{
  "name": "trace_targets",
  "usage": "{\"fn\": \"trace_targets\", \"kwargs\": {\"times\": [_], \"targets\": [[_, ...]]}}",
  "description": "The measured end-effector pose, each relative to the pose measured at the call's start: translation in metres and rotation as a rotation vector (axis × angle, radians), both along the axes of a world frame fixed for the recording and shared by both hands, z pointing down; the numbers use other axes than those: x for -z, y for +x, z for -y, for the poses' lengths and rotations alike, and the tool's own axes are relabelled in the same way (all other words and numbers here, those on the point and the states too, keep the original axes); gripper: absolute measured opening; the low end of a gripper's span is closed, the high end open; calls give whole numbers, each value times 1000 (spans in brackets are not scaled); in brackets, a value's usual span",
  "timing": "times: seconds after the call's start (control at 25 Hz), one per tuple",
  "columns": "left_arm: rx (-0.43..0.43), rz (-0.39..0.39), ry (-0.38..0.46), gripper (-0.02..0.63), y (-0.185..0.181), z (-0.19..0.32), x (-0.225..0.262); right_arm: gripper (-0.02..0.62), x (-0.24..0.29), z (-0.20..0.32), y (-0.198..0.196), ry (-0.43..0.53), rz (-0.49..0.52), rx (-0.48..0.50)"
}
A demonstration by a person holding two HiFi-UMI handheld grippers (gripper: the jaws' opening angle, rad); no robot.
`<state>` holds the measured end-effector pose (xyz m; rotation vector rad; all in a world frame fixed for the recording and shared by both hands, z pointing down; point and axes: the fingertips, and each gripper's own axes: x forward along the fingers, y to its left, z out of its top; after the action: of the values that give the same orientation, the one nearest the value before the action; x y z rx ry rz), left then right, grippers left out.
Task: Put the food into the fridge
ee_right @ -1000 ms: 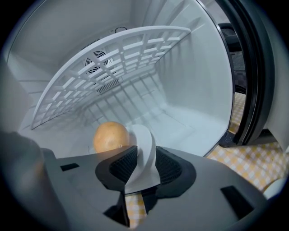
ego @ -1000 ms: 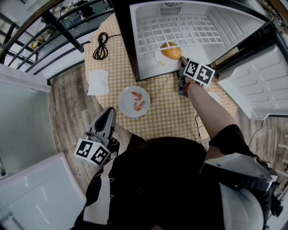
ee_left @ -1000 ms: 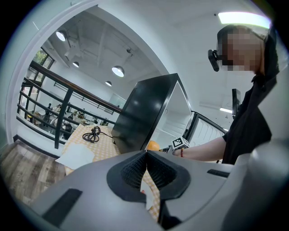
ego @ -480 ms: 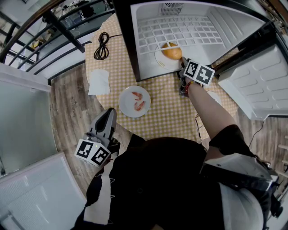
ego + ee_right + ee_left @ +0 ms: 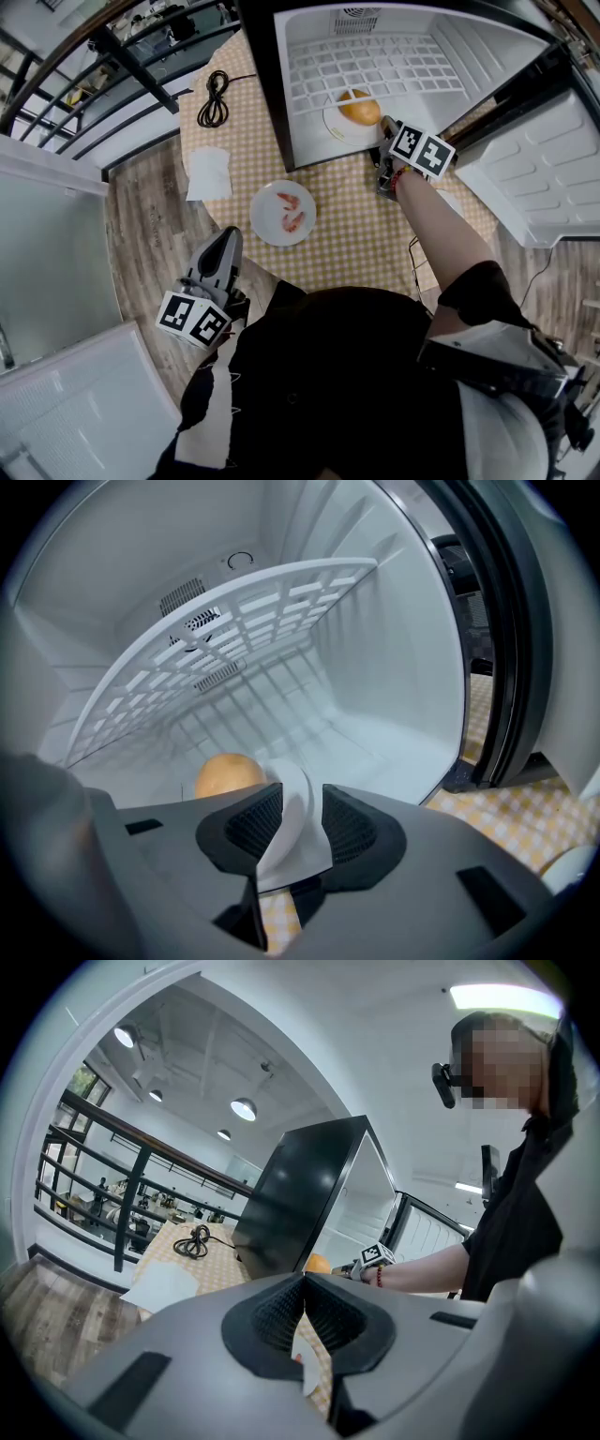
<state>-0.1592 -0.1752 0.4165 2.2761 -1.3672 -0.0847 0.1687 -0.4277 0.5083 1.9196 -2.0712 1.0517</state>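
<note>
Straddling the plate point(image 5: 330, 124) rim, the right tongs point(image 5: 302, 806) have just been opening, pads loose around it; plate and bun point(image 5: 359, 108) sit just ahead inside the fridge point(image 5: 375, 56); left tongs point(image 5: 302, 1283) closed, empty; shrimp plate point(image 5: 267, 214) on the worktop point(image 5: 347, 225) ahead of them

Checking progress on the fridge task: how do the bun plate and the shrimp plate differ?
The bun plate sits inside the fridge; the shrimp plate lies outside it on the table. The bun plate carries one round bun; the shrimp plate holds a few small pink shrimp. Both are round and white.
</note>
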Motion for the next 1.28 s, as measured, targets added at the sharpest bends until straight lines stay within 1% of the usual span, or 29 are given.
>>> {"fn": "trace_targets", "kwargs": {"times": [0.36, 0.52, 0.68, 0.72, 0.84, 1.04, 1.16, 1.28], "targets": [[-60, 2, 16, 14, 5, 9, 5, 137, 15, -8, 8, 30, 9, -30], [-104, 8, 29, 14, 9, 14, 8, 107, 22, -16, 9, 52, 9, -34], [-148, 14, 43, 14, 10, 17, 12, 103, 28, -28, 10, 73, 6, -48], [-158, 17, 47, 14, 9, 18, 13, 92, 29, -32, 11, 80, 7, -53], [-190, 26, 59, 14, 7, 20, 15, 44, 31, -45, 12, 98, 40, -89], [-242, 45, 75, 14, 3, 17, 16, 28, 34, -76, 8, 124, 135, -146], [-269, 56, 84, 14, 0, 14, 15, 25, 42, -96, -1, 142, 180, -121], [-293, 55, 100, 14, 5, 14, 17, 25, 58, -117, -9, 176, 195, -54]]}}
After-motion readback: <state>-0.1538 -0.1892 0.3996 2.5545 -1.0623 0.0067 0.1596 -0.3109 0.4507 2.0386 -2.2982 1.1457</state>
